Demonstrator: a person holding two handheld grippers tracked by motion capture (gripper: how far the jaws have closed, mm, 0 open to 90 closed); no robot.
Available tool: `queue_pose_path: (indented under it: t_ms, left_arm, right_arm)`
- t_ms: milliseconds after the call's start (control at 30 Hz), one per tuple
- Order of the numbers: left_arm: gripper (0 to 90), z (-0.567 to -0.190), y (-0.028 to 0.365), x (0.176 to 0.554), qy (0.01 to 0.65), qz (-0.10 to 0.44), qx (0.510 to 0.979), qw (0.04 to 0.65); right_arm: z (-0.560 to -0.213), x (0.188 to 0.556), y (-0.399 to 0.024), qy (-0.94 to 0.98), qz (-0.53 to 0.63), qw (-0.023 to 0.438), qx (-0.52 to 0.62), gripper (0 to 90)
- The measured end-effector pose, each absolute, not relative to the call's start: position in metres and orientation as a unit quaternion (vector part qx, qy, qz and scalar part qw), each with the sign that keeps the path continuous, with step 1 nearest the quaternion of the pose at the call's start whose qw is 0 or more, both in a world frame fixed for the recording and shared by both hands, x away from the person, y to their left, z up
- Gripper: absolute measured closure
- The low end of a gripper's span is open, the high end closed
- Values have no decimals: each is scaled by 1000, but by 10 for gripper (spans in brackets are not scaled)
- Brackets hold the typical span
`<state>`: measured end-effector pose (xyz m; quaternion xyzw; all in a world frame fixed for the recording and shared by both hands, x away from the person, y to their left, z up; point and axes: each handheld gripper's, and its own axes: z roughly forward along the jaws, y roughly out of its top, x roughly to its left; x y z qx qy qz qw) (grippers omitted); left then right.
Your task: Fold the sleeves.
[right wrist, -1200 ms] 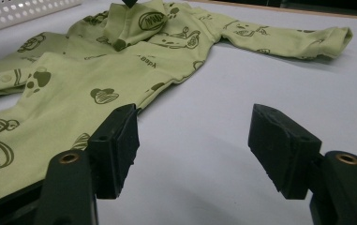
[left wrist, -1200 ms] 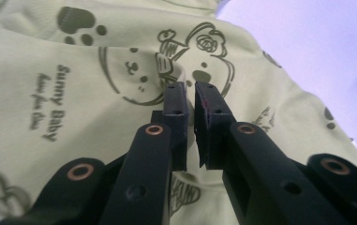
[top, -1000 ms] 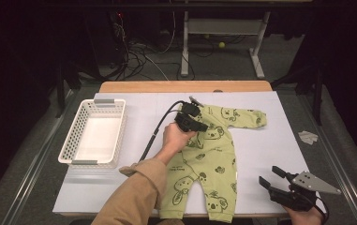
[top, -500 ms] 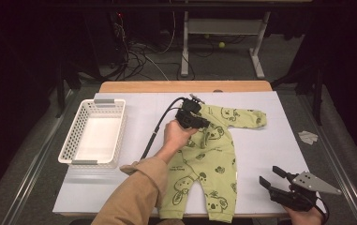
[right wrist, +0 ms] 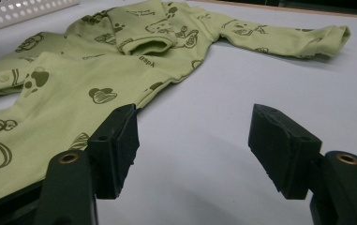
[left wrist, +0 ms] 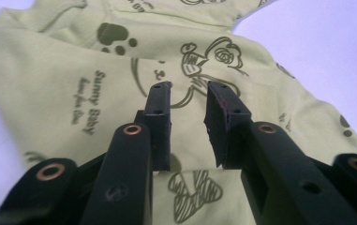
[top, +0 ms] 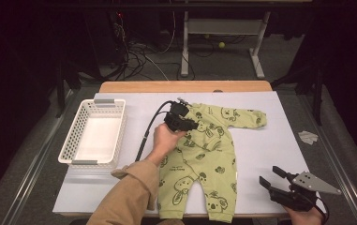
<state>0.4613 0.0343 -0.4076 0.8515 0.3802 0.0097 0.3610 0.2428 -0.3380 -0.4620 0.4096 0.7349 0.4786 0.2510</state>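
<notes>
Item: green baby romper (top: 204, 159), printed, lying flat on the white counter (top: 270, 145), one sleeve folded in across the chest, the other stretched out to the right.

Left hand-held gripper (left wrist: 190, 101): over the chest, jaws a little apart and just been opening, no cloth between them.

Right hand-held gripper (right wrist: 195, 145): jaws wide, holding nothing, low at the near right edge beside a leg.

White basket (top: 92, 136): to the left, well apart.

Risks, as judged: the freed sleeve may spring back and undo the fold; a pad withdrawing low could snag and drag the fabric.
</notes>
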Motion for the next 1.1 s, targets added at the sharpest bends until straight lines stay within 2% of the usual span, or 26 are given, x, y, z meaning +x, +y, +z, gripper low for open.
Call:
queue_pose_path:
  t_ms: [200,467,1100]
  left_arm:
    - [591,-400,50,451,379,35,846,372]
    - [501,-398,70,444,390,43,837,383]
    - [452,-400,104,415,393,58,825,401]
  right_arm:
    - [-462,243,-339,733,480,250,412,342]
    - [-462,243,-339,732,480,250,413,342]
    - [-461,244,-342,731,480,240,422,352]
